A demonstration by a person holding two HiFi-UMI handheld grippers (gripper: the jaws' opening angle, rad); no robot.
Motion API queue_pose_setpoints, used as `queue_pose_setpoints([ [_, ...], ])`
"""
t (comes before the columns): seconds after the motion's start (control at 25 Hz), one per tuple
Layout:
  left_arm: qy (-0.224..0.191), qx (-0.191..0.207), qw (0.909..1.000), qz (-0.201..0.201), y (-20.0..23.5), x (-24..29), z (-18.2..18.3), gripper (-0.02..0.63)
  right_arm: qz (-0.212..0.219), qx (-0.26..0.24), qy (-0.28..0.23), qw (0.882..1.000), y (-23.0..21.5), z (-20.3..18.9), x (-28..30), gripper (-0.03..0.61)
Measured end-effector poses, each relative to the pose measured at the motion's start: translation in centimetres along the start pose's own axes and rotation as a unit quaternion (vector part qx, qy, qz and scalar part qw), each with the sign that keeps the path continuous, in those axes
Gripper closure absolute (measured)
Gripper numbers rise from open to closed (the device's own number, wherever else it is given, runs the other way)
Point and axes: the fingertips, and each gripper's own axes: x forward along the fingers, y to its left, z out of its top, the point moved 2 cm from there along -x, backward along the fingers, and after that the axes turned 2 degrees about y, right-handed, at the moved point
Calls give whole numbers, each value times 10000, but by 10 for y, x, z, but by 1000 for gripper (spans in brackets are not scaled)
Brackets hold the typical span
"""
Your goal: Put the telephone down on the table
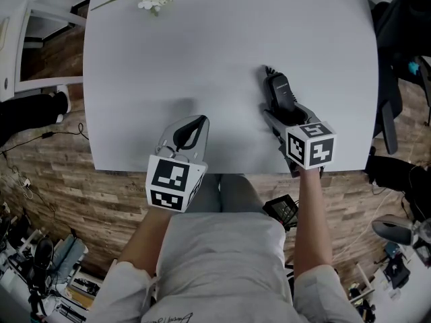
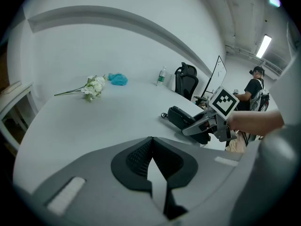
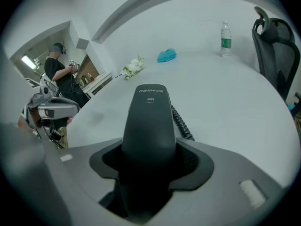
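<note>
Matt plastic over a smooth table top.
The telephone [image 3: 149, 126] is shown in matt black plastic; the table [image 1: 222, 46] is seen smooth and matt, the floor [image 1: 60, 173] is laid in rough-looking wood planks, and the left gripper [image 2: 151, 141] is moulded in smooth grey plastic with ribbed dark pads [image 2: 136, 157].

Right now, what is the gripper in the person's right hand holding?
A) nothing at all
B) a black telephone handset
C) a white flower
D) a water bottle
B: in the right gripper view, the right gripper has its jaws closed on the black telephone handset, while the white flower and the water bottle sit far off on the table.
</note>
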Motion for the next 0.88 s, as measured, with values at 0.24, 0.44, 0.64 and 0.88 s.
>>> queue_pose_setpoints([
  [0.24, 10, -27, 10000, 5, 0, 1, -2, 597, 8, -36, 42, 10000, 1, -2, 5, 301],
  [0.44, 10, -46, 10000, 12, 2, 1, -2, 597, -32, -71, 23, 10000, 2, -2, 7, 301],
  [0.64, 25, -47, 10000, 20, 3, 1, -3, 597, -46, -157, 87, 9998, 4, -3, 10, 301],
  [0.88, 35, -52, 10000, -1, 4, 4, -2, 597, -136, -258, 156, 9995, 4, -3, 12, 299],
])
